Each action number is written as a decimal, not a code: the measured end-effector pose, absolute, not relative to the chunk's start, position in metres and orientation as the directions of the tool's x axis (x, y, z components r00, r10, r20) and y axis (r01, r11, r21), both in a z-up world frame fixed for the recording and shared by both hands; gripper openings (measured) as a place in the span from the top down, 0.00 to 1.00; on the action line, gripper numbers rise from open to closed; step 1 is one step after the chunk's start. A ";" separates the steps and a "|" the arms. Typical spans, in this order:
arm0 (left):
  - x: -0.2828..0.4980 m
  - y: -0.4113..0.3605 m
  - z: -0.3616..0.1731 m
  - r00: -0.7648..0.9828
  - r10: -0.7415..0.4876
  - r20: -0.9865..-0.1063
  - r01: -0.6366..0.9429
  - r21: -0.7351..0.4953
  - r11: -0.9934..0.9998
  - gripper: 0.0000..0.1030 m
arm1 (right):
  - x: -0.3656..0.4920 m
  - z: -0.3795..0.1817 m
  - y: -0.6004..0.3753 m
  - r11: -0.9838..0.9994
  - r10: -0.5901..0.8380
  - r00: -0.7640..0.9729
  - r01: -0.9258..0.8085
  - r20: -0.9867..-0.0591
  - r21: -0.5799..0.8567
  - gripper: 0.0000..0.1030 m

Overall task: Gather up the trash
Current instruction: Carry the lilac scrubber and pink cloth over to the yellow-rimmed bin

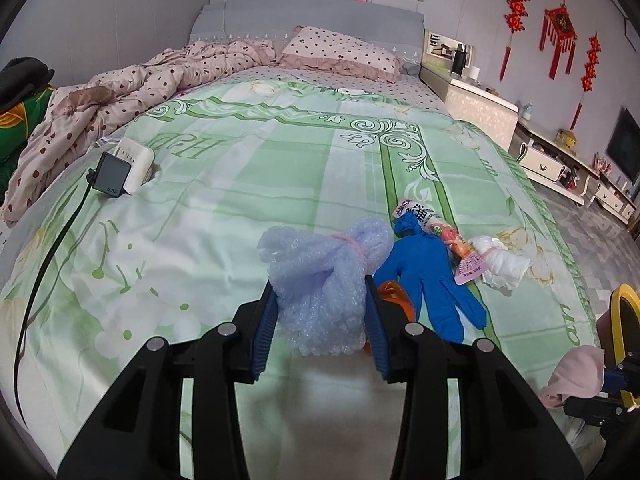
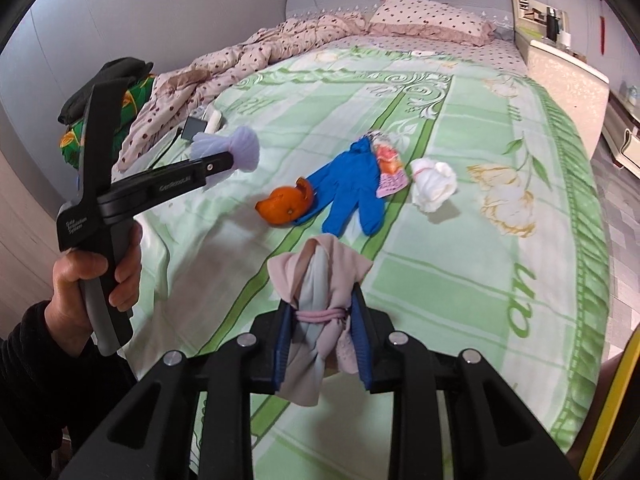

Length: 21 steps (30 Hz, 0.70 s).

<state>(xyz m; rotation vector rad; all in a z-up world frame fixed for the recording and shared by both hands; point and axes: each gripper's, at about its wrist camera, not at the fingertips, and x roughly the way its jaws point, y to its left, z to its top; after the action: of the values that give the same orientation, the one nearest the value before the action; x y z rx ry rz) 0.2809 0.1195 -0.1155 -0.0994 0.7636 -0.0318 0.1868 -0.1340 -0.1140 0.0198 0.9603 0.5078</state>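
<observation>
Between left tool (image 1: pixel 320 312) pads, bubble wrap bundle (image 1: pixel 324 276), right tool (image 2: pixel 324 336) gripping pink cloth bundle (image 2: pixel 320 280)

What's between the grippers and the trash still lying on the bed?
Nothing on the bed blocks the orange peel, blue glove, snack wrapper or white wad. But both grippers are full: left gripper holds bubble wrap, right gripper a pink cloth bundle.

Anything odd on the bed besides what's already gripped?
Yes: litter in a row on the green sheet: orange peel, a blue glove, a snack wrapper, a knotted white bag. A charger also lies near the rumpled quilt.
</observation>
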 end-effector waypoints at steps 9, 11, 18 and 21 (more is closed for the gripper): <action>0.251 0.086 -0.064 0.770 -0.085 -0.632 0.038 -0.088 0.995 0.63 | 0.170 -0.060 -0.172 0.903 0.413 0.577 -0.361 -0.704 0.234 0.75; 0.244 0.074 -0.052 0.781 -0.099 -0.616 0.059 -0.084 0.995 0.63 | 0.166 -0.048 -0.181 0.908 0.406 0.601 -0.349 -0.688 0.232 0.75; 0.225 0.034 -0.018 0.801 -0.158 -0.577 0.129 -0.092 0.987 0.63 | 0.152 -0.014 -0.217 0.929 0.368 0.668 -0.299 -0.647 0.220 0.75; 0.217 0.012 -0.006 0.804 -0.190 -0.564 0.167 -0.093 0.981 0.63 | 0.147 -0.002 -0.234 0.936 0.351 0.692 -0.273 -0.631 0.221 0.75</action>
<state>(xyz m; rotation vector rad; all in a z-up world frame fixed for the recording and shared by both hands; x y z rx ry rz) 0.2166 0.0122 -0.0061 -0.0394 0.6078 -0.1917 0.1471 -0.2341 -0.0019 0.1126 0.7268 0.3491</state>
